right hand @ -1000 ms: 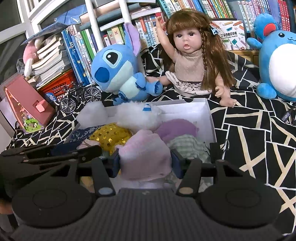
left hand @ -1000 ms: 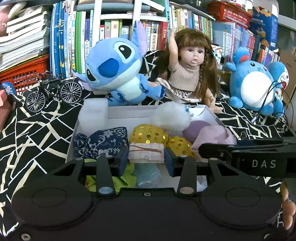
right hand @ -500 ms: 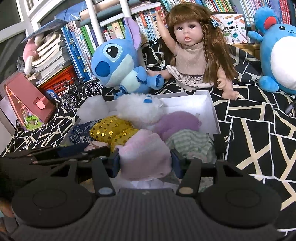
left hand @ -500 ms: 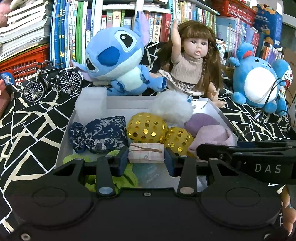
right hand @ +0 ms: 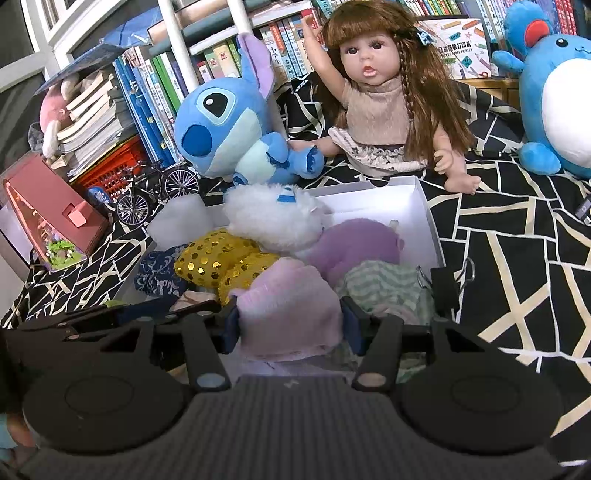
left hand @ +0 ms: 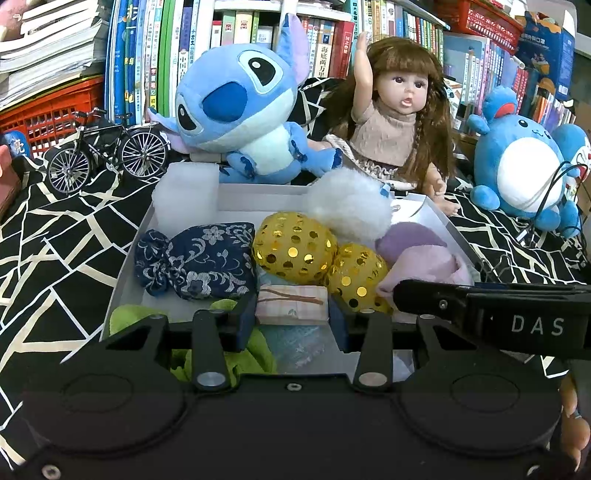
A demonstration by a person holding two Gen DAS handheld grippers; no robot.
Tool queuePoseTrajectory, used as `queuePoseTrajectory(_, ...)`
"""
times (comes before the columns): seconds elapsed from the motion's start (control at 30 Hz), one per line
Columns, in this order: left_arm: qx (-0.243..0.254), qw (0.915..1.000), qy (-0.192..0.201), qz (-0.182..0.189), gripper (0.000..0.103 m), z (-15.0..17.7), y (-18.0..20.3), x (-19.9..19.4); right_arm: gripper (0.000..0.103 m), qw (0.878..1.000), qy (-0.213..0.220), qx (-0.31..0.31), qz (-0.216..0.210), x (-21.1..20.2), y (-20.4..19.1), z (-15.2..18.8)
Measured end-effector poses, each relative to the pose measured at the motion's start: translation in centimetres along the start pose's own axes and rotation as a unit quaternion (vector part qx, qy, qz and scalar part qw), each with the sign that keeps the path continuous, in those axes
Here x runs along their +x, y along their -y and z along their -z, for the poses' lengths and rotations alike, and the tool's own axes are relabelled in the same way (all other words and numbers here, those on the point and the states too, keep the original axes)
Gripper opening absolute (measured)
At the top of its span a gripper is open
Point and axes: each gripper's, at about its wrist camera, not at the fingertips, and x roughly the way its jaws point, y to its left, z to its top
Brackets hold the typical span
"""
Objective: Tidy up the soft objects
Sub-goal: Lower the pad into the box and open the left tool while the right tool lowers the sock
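Observation:
A white box [left hand: 441, 223] [right hand: 424, 206] on the black patterned cloth holds soft things: a navy floral pouch [left hand: 195, 260], two gold sequinned balls [left hand: 295, 245], a white fluffy toy [left hand: 351, 208] [right hand: 273, 218], a purple plush [right hand: 358, 245], a green striped cloth [right hand: 384, 288] and a white foam block [left hand: 184, 195]. My left gripper [left hand: 292, 314] is shut on a small pink-and-white folded cloth [left hand: 291, 304] over the box's near end. My right gripper [right hand: 290, 321] is shut on a pale pink plush cloth [right hand: 291, 310] and also shows from the side [left hand: 480, 306] in the left wrist view.
Behind the box sit a blue plush alien [left hand: 240, 110], a long-haired doll [left hand: 395, 122] and a round blue plush [left hand: 524, 173]. A model bicycle [left hand: 107, 151] and a pink toy house [right hand: 48, 210] stand to the left. Bookshelves [left hand: 332, 33] fill the back. A binder clip [right hand: 447, 286] grips the box's right wall.
Both views have crept a little closer over the box; the pouch and gold balls show more fully. Both grips look unchanged.

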Motion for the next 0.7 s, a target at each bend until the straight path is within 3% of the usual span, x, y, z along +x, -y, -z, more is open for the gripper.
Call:
queuePoseTrajectory(0.2, 0.0, 1.0, 0.0, 0.0, 0.042, 0.1, 0.1, -0.3, 0.061, 1.0, 0.004, 0.002, -0.007, -0.3, 0.0, 0.3)
queuePoseTrajectory(0.4, -0.007, 1.0, 0.006, 0.003, 0.05, 0.0, -0.1, -1.2, 0.065, 1.0, 0.012, 0.012, -0.015, -1.1, 0.0, 0.3)
queuePoseTrajectory(0.5, -0.009, 0.9999, 0.01, 0.004, 0.058, 0.0, -0.1, -1.8, 0.069, 1.0, 0.016, 0.016, -0.016, -1.6, 0.1, 0.3)
queuePoseTrajectory(0.63, -0.006, 0.9997, 0.02, -0.012, 0.078, -0.1, -0.1, -2.8, 0.075, 0.999, 0.024, 0.019, -0.016, -2.3, 0.2, 0.2)
queuePoseTrajectory(0.7, -0.004, 0.9996, 0.022, -0.016, 0.079, -0.1, -0.2, -3.2, 0.076, 0.999, 0.03, 0.017, -0.014, -2.7, 0.2, 0.2)
